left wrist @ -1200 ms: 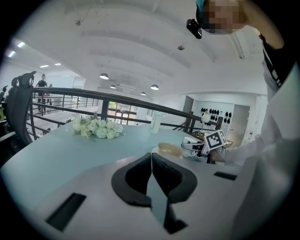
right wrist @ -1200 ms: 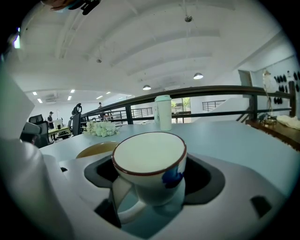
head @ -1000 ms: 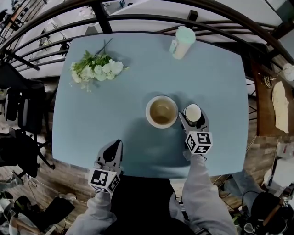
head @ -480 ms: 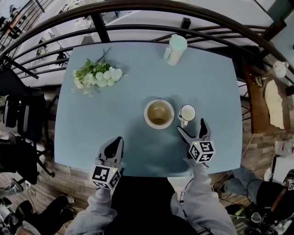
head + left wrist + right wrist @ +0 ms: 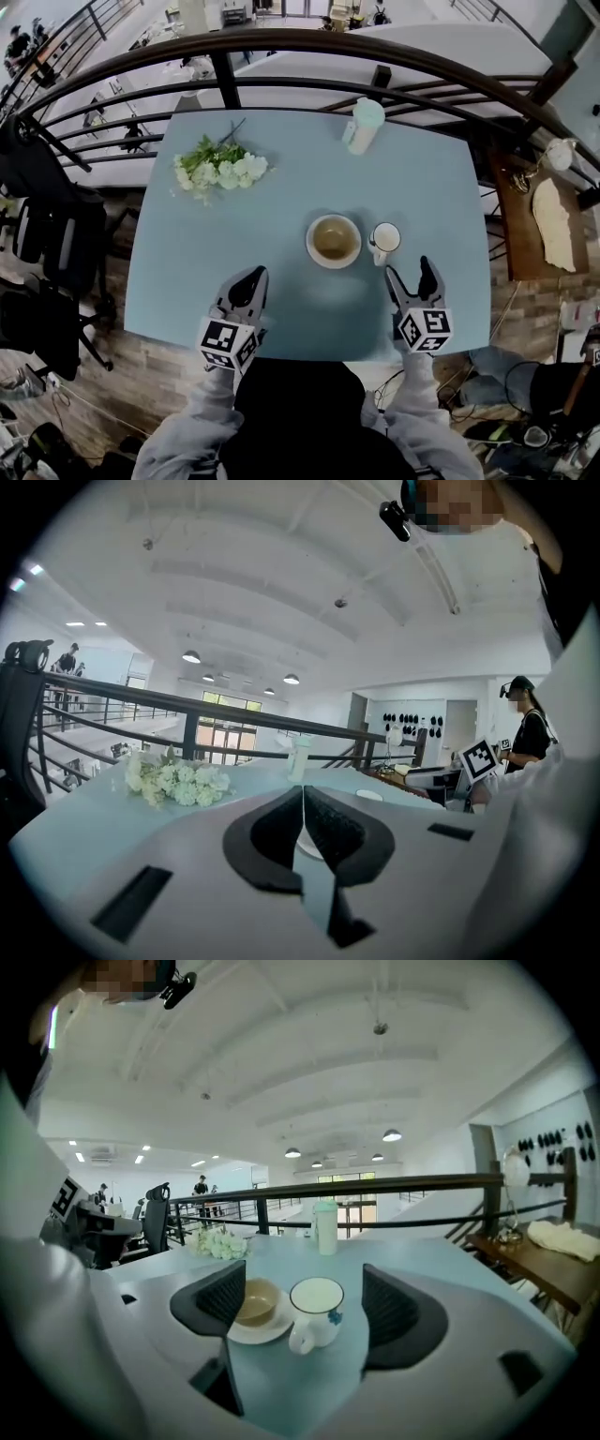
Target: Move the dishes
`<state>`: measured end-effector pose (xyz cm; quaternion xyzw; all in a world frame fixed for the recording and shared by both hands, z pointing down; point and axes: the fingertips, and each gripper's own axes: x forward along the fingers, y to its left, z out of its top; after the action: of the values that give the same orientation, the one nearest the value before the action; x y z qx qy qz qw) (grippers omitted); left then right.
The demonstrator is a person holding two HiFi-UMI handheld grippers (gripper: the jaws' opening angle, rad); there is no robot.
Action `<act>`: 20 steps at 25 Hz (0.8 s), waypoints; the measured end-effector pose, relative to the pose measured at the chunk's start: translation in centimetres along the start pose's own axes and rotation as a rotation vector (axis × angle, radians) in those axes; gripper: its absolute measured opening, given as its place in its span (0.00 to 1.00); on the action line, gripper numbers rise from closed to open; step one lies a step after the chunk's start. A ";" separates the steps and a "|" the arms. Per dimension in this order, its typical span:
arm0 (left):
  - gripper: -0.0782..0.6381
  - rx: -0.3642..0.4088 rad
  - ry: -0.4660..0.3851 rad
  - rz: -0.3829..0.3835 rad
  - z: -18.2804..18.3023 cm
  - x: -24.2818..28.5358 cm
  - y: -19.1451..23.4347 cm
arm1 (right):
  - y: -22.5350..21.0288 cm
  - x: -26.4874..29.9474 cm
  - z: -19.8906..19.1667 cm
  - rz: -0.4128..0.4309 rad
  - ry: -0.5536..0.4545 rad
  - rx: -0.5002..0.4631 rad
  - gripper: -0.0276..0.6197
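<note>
The right gripper (image 5: 410, 277) had drawn back from the mug (image 5: 385, 238) toward the bench's (image 5: 441, 187) near edge. Flowers (image 5: 217, 169) lay far left. The left gripper's (image 5: 246, 281) fingers were together. The bowl (image 5: 333, 240) sat just beside the mug. The right fingers, apart and empty, had just narrowed slightly.

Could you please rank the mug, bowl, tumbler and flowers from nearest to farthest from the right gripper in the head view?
From the right gripper, whose empty jaws stand apart though they have just closed a little:
1. Mug, just ahead of it.
2. Bowl, ahead and left, beside the mug.
3. Tumbler, far across, roughly straight ahead.
4. Flowers, at the far left.
</note>
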<state>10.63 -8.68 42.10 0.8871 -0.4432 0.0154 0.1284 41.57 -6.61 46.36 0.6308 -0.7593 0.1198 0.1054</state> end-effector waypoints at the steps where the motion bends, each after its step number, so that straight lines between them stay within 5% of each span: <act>1: 0.13 0.006 -0.008 -0.007 0.4 0.2 -0.1 | 0.3 -0.4 0.9 -0.006 -0.027 0.004 0.65; 8: 0.13 0.057 -0.069 -0.079 3.6 1.5 -2.1 | 1.3 -3.5 5.2 -0.053 -0.152 0.082 0.49; 16: 0.13 0.065 -0.117 -0.123 5.3 1.7 -3.7 | 2.1 -7.0 6.6 -0.186 -0.277 0.130 0.05; 20: 0.13 0.076 -0.110 -0.113 4.8 1.6 -3.6 | 2.4 -6.6 4.7 -0.188 -0.228 0.158 0.05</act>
<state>14.03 -9.03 36.92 0.9145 -0.3976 -0.0236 0.0708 40.42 -1.48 39.71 0.7149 -0.6923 0.0964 -0.0208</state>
